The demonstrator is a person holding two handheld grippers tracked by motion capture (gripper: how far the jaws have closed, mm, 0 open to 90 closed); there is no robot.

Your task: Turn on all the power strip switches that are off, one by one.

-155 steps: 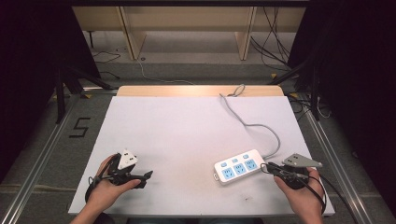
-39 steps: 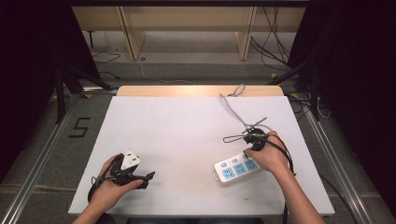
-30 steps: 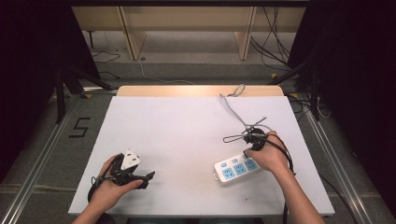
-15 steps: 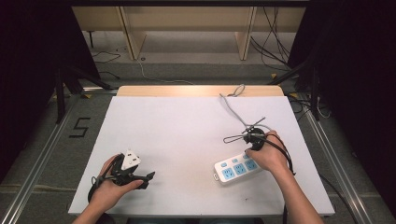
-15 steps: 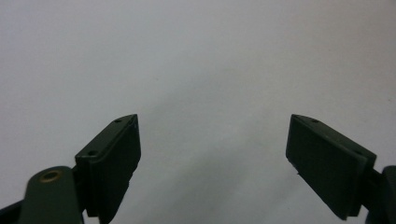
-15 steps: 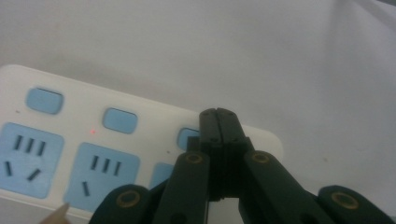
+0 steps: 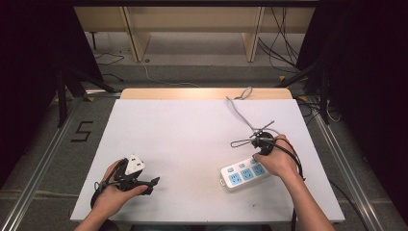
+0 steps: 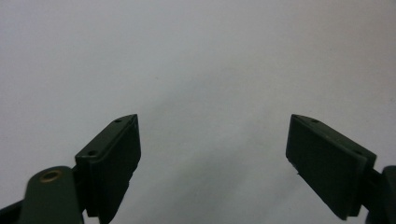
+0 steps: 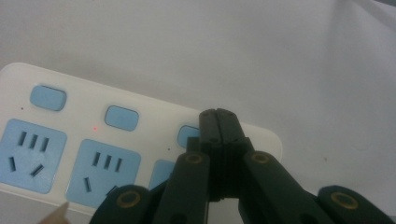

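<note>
**Closed tips on a power strip switch**

Tongs at the left, the left gripper (image 7: 144,183), lie low over the bare white table (image 7: 183,139) with their jaws spread wide and nothing between them; in the left gripper view the two black pads (image 8: 112,158) frame plain tabletop. Well to the right, the right gripper (image 9: 218,122) has its jaws pressed flat together, holding nothing. Its tips sit on the white power strip (image 9: 116,140), at the third blue switch (image 9: 187,135). A small red light (image 9: 95,128) glows left of the tips, beside the middle switch (image 9: 121,117). The strip's grey cord (image 7: 240,113) runs away beyond that hand.
</note>
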